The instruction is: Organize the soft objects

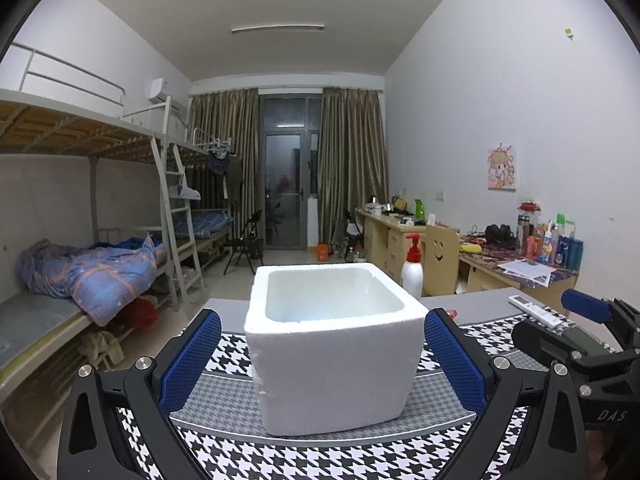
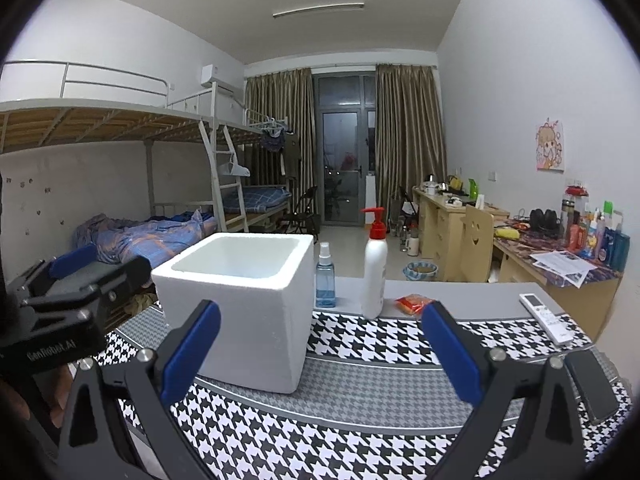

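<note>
Start of task: both grippers, left gripper (image 1: 322,354) and right gripper (image 2: 320,354), jaws apart, hold nothing; foam box (image 1: 334,344) looks empty. Next: likely grab orange packet (image 2: 414,303).

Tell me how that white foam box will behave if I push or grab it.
The foam box looks like expanded foam and what shows of its inside is empty, so probably very light; it may skid on the checked mat rather than tip, given its broad base. The walls look stiff yet crumbly, so squeezing hard could dent them.

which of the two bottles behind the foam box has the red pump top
The taller white bottle, standing right of the box, has the red pump. The small clear blue bottle beside the foam box has a clear spray cap.
</note>
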